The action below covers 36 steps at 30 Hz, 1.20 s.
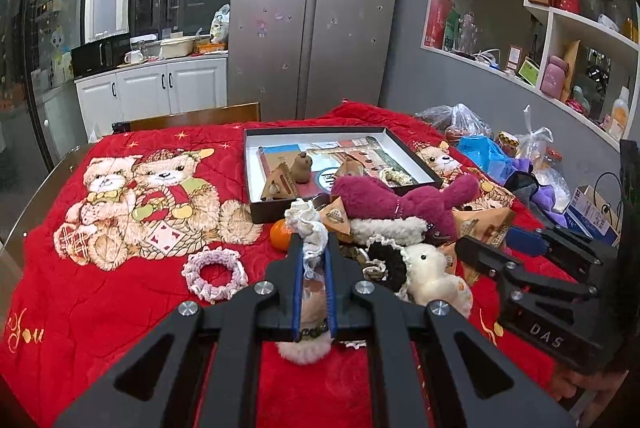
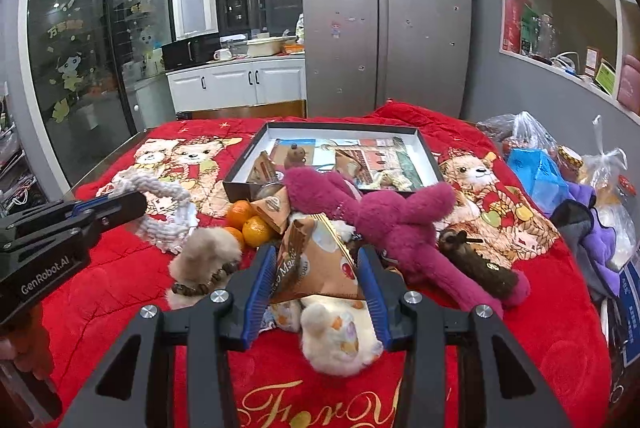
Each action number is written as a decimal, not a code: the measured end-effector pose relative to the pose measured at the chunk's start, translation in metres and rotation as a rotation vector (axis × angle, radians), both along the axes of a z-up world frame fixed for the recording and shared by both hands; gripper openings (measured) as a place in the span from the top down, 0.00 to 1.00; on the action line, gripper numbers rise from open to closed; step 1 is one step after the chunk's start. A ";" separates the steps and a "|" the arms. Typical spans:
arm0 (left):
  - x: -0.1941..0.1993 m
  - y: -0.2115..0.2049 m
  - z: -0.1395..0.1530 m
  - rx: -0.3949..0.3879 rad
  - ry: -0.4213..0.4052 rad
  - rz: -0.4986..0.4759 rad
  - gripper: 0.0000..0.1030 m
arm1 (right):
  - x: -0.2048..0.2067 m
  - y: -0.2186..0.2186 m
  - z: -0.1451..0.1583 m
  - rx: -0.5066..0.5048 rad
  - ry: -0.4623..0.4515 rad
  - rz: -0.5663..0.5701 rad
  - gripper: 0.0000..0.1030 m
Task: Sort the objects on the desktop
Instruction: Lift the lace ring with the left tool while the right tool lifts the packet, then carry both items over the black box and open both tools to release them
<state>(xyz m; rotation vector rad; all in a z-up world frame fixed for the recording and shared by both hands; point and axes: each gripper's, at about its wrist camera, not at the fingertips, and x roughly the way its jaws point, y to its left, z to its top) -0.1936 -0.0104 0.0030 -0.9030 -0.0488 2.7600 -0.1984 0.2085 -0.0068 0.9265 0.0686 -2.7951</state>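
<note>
**Both grippers loaded: carry to the box and set down one at a time**

Your left gripper point(image 1: 312, 260) has its fingers pinched almost together on a white crocheted scrunchie point(image 1: 308, 224), which sticks up past the fingertips at the centre of the left wrist view. A fluffy beige bit with a bead band hangs beneath the fingers; whether it belongs to the same piece is hard to tell from here.

Your right gripper point(image 2: 316, 268) stands at a middling width, its blue pads against the sides of a brown triangular snack packet point(image 2: 316, 264) in the lower middle of the right wrist view. The packet looks clear of the pile beneath it.

The likely destination is the open black box point(image 1: 416, 157), above centre in both views, which already holds a similar packet, a small brown figurine and a braided item. Between you and the box lies the heap: a magenta plush toy point(image 2: 384, 220), some oranges point(image 2: 250, 224) and a white plush point(image 1: 432, 272), all on the red blanket point(image 1: 120, 300).

To finish this step well:
- Lift high enough that the hanging fluff clears the magenta plush.
- Bring one hand over the box at a time; the grippers sit close, with the right one at the right edge of the left view.
- Release the packet low and flat, onto a bare part of the box floor.
- Keep the scrunchie pinch firm until it is inside the rim.
</note>
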 end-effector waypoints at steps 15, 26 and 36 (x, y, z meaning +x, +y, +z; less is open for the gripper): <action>-0.026 0.047 0.017 -0.032 -0.007 -0.059 0.91 | -0.014 0.015 0.018 -0.012 0.013 -0.036 0.57; -0.054 0.079 0.026 -0.067 -0.004 -0.057 0.91 | -0.034 0.026 0.035 -0.009 0.021 -0.042 0.57; -0.093 0.091 0.034 -0.082 -0.017 -0.052 0.90 | -0.064 0.034 0.051 0.029 0.031 -0.033 0.57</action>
